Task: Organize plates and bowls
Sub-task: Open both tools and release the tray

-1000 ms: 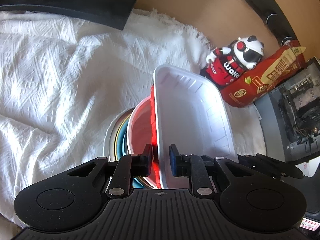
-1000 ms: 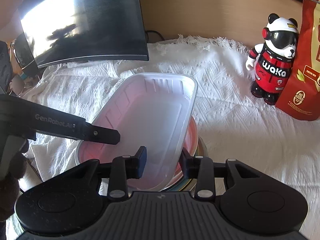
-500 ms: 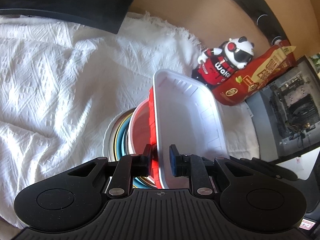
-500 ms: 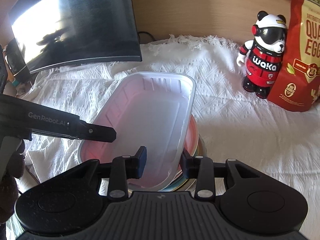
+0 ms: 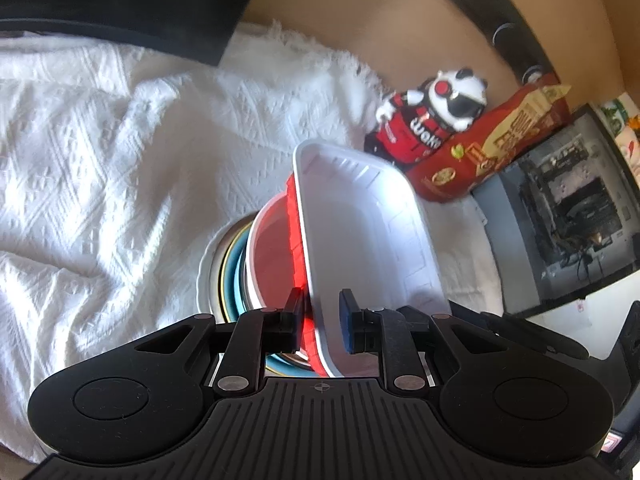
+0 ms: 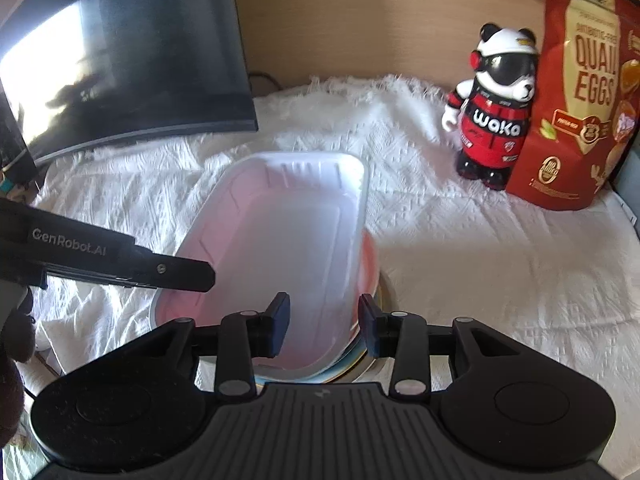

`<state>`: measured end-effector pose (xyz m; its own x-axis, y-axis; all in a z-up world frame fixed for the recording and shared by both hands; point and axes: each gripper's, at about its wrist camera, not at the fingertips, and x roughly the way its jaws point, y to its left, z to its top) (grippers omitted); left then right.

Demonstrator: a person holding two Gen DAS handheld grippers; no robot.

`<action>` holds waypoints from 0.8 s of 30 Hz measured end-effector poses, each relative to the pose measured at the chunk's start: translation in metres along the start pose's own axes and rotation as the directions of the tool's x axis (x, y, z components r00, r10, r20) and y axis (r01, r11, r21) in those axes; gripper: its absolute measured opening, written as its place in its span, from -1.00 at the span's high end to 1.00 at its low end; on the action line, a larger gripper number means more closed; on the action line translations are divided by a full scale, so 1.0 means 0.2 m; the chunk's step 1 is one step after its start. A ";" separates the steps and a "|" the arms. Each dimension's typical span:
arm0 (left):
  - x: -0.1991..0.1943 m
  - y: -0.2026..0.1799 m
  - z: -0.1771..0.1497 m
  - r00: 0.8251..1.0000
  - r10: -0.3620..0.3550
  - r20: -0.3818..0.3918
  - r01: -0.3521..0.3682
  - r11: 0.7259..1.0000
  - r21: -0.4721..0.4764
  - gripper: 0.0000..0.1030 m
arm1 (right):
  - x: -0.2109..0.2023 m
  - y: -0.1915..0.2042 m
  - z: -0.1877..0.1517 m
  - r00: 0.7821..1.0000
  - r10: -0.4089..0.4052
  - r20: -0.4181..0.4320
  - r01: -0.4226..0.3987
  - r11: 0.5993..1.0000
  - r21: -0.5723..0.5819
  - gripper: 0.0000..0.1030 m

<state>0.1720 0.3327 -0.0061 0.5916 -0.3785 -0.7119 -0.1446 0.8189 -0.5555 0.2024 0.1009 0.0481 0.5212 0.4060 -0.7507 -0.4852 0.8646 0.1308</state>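
A white rectangular tray [image 6: 288, 232] lies tilted on a red tray [image 5: 295, 240], and both sit in a red bowl [image 5: 270, 248] on a stack of plates [image 5: 214, 268]. My left gripper [image 5: 320, 316] is shut on the near left rim of the two trays; its finger [image 6: 168, 270] shows over that rim in the right wrist view. My right gripper [image 6: 323, 322] straddles the white tray's right wall. Its jaws are opening, one pad inside the tray and one outside, neither pressing.
The stack rests on a rumpled white cloth [image 6: 480, 264]. A dark monitor [image 6: 120, 60] stands at the back left. A panda figure [image 6: 492, 120] and a red quail-egg bag [image 6: 580, 100] stand back right. An open computer case [image 5: 568, 216] sits beyond the cloth's right edge.
The right gripper's pads stand slightly wider apart around the tray wall. Both views have swung a little. The white tray stays on the stack, with the left gripper on its rim.
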 end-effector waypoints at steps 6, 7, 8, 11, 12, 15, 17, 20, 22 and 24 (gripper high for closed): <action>-0.17 -0.03 -0.20 0.988 0.056 0.147 -0.048 0.997 -0.056 0.60 | -0.14 -0.11 -0.07 0.996 0.020 0.092 -0.021 1.000 0.013 -0.08; -0.19 -0.05 -0.24 0.981 0.072 0.179 -0.062 0.996 -0.058 0.60 | -0.16 -0.13 -0.11 0.993 0.027 0.113 -0.028 1.000 0.009 -0.08; -0.21 -0.07 -0.30 0.970 0.102 0.221 -0.091 0.994 -0.057 0.60 | -0.19 -0.15 -0.14 0.990 0.029 0.134 -0.029 1.000 0.000 -0.10; -0.23 -0.22 -0.52 0.920 0.211 0.330 -0.216 0.976 -0.021 0.60 | -0.30 -0.18 -0.31 0.968 -0.010 0.252 0.023 0.998 -0.051 -0.16; -0.23 -0.26 -0.59 0.915 0.217 0.340 -0.231 0.973 0.000 0.61 | -0.33 -0.19 -0.36 0.959 -0.015 0.284 0.035 0.997 -0.064 -0.26; -0.23 -0.41 -0.78 0.910 0.207 0.358 -0.241 0.969 0.053 0.65 | -0.45 -0.21 -0.52 0.936 -0.001 0.353 0.026 0.997 -0.067 -0.58; -0.26 -0.51 -0.91 0.903 0.194 0.383 -0.246 0.965 0.092 0.70 | -0.52 -0.20 -0.58 0.937 0.004 0.350 0.024 0.997 -0.075 -0.59; -0.26 -0.66 -1.07 0.871 0.243 0.427 -0.334 0.931 0.150 0.70 | -0.61 -0.20 -0.65 0.960 0.021 0.279 0.005 0.996 -0.093 -0.59; -0.27 -0.73 -1.15 0.859 0.292 0.419 -0.383 0.912 0.149 0.70 | -0.67 -0.22 -0.69 0.975 0.049 0.215 -0.032 0.996 -0.083 -0.59; -0.28 -0.75 -1.20 0.866 0.322 0.382 -0.384 0.918 0.099 0.70 | -0.73 -0.23 -0.74 0.981 0.068 0.180 -0.055 0.996 -0.074 -0.59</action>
<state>-0.0289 0.1276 0.0142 0.7691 0.1005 -0.6311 -0.2819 0.9397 -0.1938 0.0455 -0.0420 0.0552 0.6048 0.5103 -0.6114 -0.5638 0.8166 0.1238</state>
